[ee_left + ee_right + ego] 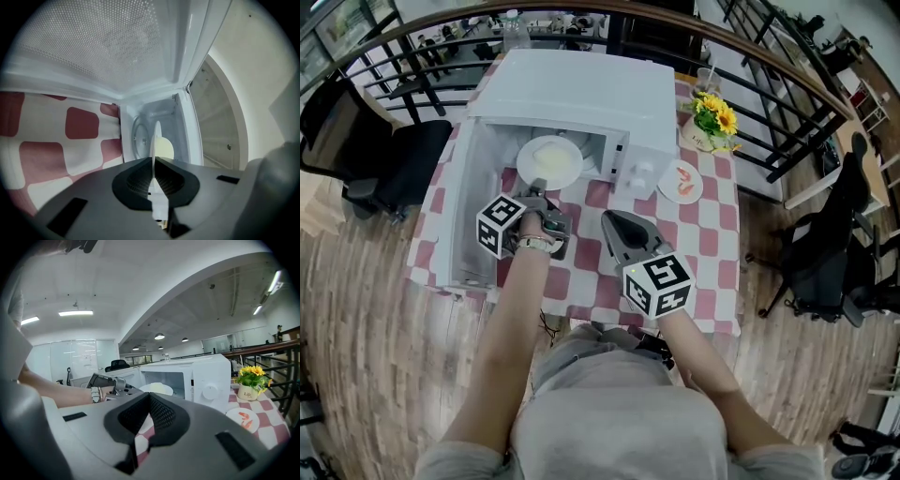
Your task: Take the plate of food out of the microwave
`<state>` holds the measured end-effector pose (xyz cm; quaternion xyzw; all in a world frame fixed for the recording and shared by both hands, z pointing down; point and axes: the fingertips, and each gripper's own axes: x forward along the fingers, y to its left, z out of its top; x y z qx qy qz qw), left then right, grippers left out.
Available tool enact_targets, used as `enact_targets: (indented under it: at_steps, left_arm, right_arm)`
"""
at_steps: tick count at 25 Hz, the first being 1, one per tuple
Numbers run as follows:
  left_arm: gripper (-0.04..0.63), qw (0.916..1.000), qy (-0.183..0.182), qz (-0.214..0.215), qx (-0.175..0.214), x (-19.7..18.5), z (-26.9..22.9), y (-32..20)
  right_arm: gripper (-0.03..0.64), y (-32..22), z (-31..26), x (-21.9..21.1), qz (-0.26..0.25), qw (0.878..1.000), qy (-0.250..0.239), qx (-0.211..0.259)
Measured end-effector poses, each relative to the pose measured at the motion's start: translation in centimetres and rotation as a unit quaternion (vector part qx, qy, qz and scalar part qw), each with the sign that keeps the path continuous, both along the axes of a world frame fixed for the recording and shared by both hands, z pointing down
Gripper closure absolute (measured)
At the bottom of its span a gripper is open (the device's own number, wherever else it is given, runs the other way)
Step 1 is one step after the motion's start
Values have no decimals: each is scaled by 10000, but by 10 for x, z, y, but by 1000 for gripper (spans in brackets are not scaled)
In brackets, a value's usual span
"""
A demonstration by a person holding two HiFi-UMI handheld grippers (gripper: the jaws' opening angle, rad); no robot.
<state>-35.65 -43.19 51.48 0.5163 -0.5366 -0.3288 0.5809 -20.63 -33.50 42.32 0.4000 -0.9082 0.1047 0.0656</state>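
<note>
Counter, red-and-white checked cloth. White box microwave oven stands on it, its door swung open to the left. Round white plate of pale food sits at the oven's mouth, near rim pinched in my left claw, jaws closed on it. My right claw has its jaws together, empty, over the cloth. Small white dish of shrimp lies beside the oven.

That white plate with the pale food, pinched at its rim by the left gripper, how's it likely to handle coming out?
The plate looks rigid and smooth, so it may slip in the left gripper, which pinches only its near rim. Held at one edge with the food mounded beyond the grip, it will probably want to tip.
</note>
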Motion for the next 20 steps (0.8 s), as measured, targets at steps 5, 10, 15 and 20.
enact_targets:
  at_steps: [5,10,15,20]
  left_arm:
    - [581,10000,2,56,25,-1,-11,18]
    - [581,9999,49,63,86,0,-26,36]
    - [581,9998,66,167,94,7,-41,51]
    - [581,9994,119,252,199,16,-58,65]
  right_arm:
    - [594,12,-15,-5,-267,9996,-35,68]
    - [594,21,-27,-3,-300,9995,-96,32]
    - [594,31,-44,-2,-359,9990,-272,12]
    - [594,43,-60,-1,-414,9988,-222,163]
